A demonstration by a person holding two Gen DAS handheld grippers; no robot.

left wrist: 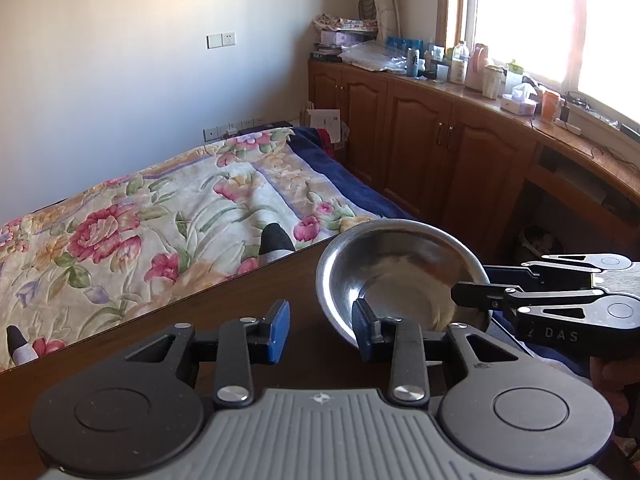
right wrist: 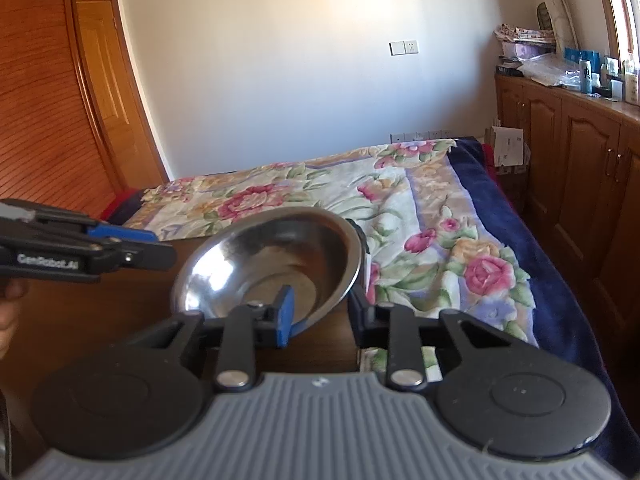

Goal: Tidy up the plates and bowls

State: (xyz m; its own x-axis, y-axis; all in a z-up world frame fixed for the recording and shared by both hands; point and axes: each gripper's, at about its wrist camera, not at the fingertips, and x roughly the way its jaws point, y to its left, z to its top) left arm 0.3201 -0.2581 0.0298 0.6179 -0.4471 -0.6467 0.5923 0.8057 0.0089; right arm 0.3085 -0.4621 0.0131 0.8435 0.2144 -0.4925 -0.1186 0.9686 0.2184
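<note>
I am carrying a steel bowl [right wrist: 276, 264], tilted, above the brown table [right wrist: 100, 312]: my right gripper [right wrist: 320, 312] straddles its near rim at six o'clock, one blue pad inside, though I cannot tell whether it truly pinches. My left gripper [left wrist: 320, 328] hangs spread and empty beside it. Next I'd judge a level set-down is needed (no stack shows anywhere). Only the left view shows the cluttered windowsill cabinets [left wrist: 420, 136].

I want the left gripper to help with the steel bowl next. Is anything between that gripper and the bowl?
Nothing visible blocks it. The left gripper is open, and the steel bowl sits just ahead, its rim beside the right-side finger. The right gripper has one finger inside the bowl, coming from the other side.
</note>
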